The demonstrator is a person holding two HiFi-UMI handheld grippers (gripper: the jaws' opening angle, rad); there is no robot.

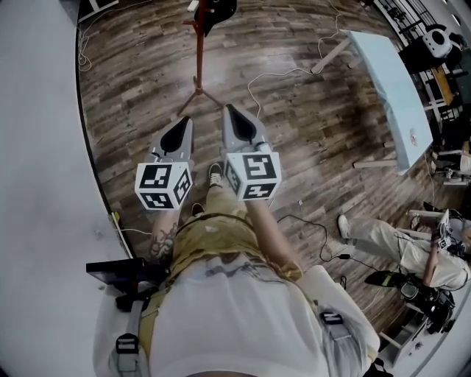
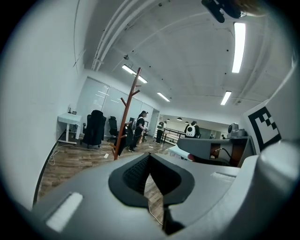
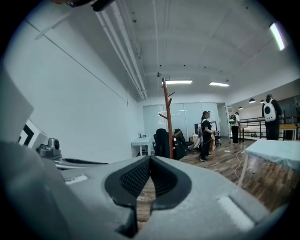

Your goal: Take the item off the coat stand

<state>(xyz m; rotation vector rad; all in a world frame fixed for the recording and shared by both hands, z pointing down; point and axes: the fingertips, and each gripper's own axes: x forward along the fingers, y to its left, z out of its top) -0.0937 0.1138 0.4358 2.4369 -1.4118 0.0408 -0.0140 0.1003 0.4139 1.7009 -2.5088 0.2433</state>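
The coat stand [image 1: 197,55] is a red-brown wooden pole on splayed feet, straight ahead of me on the wood floor. A black item [image 1: 215,10] hangs from it at the top edge of the head view. The left gripper view shows the stand [image 2: 127,115] a few metres off, with the dark item [image 2: 120,142] low on it. It appears again in the right gripper view as a stand [image 3: 167,117] with the item [image 3: 181,146] beside it. My left gripper [image 1: 184,121] and right gripper [image 1: 230,110] are held side by side, well short of the stand. Both are shut and hold nothing.
A light blue table [image 1: 390,85] stands to the right. Cables [image 1: 276,74] trail over the floor. A person [image 1: 408,247] sits on the floor at the right. A white wall [image 1: 37,147] runs along the left. Farther off are a white desk [image 2: 69,122], black office chairs [image 2: 95,127] and standing people [image 3: 206,136].
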